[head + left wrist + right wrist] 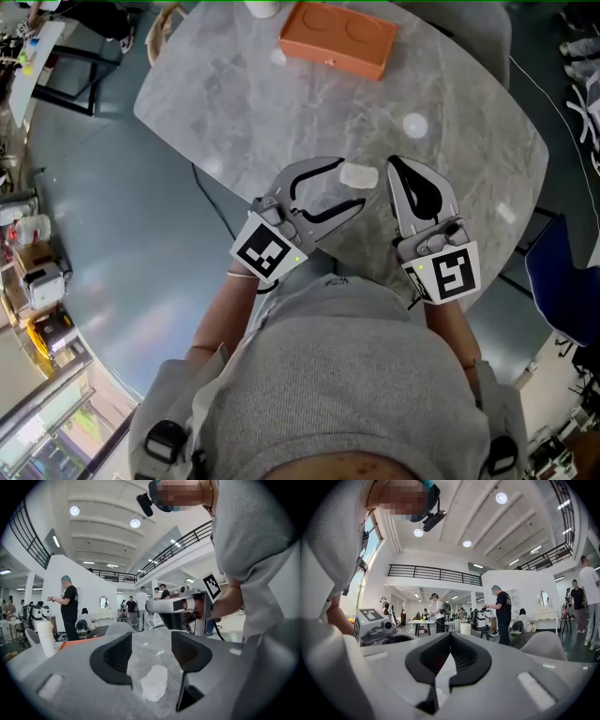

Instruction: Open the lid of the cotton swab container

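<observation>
The cotton swab container point(359, 175) is a small, pale, translucent tub that lies on the grey marble table point(234, 103) close to the near edge. My left gripper point(352, 182) is open, and its jaws reach around the tub from the left without pressing on it. In the left gripper view the container point(154, 682) rests on the tabletop in the gap of the left gripper point(151, 641). My right gripper point(394, 163) is shut and empty, just right of the tub. The right gripper view shows the right gripper point(449, 637) with its jaws together.
An orange box point(337, 37) stands at the far side of the table, with a white cup point(262, 7) beside it. A small white disc point(414, 124) lies further right. A white bottle point(46, 637) stands on the table. Several people stand in the hall beyond.
</observation>
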Demonstrator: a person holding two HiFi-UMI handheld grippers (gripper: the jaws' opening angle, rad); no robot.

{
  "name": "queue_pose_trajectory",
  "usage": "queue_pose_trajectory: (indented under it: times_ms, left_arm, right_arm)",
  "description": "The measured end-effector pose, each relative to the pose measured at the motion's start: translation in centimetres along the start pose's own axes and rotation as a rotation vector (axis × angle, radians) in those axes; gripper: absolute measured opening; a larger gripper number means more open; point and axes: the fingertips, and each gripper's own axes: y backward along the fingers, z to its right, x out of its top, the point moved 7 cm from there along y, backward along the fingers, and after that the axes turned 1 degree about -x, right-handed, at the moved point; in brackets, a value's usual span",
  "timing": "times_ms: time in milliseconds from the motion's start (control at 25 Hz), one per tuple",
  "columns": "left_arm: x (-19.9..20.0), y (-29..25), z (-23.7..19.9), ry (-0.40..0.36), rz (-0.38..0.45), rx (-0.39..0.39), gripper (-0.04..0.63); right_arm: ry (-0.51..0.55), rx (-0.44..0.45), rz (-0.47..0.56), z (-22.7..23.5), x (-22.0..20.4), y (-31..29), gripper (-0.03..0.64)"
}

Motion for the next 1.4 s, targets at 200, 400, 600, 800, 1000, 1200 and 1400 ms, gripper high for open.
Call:
queue_pose_trajectory:
  times_ms: [200, 400, 600, 800, 1000, 1200, 1400]
  left_arm:
    - [-1.7, 0.0, -0.2, 0.029, -0.034, -0.011, 0.262]
    - [-3.2, -0.4, -0.1, 0.018, -0.092, -0.034, 0.263]
    - [-5.0, -0.8, 0.0, 0.031, -0.136, -0.050, 0.270]
    - [-7.5, -1.3, -0.1, 0.053, -0.194, -0.061, 0.272]
    - [-10.5, -1.4, -0.1, 0.087, -0.264, -0.068, 0.272]
    - [-12.1, -1.5, 0.2, 0.105, -0.304, -0.068, 0.272]
    - [-13.3, -1.9, 0.3, 0.121, -0.329, -0.078, 0.272]
  right_arm:
    - [0.012, -0.004, -0.007, 0.3, 0.0, -0.3, 0.002]
    - [0.024, -0.009, -0.014, 0.6, 0.1, -0.4, 0.002]
    - [0.027, -0.015, -0.016, 0.6, 0.2, -0.4, 0.002]
    - [0.031, -0.020, -0.020, 0.5, 0.1, -0.2, 0.002]
    - [0.032, -0.027, -0.026, 0.6, 0.0, -0.1, 0.002]
    - [0.029, -0.036, -0.031, 0.7, -0.1, 0.0, 0.002]
    - [0.022, -0.038, -0.037, 0.6, -0.3, -0.1, 0.002]
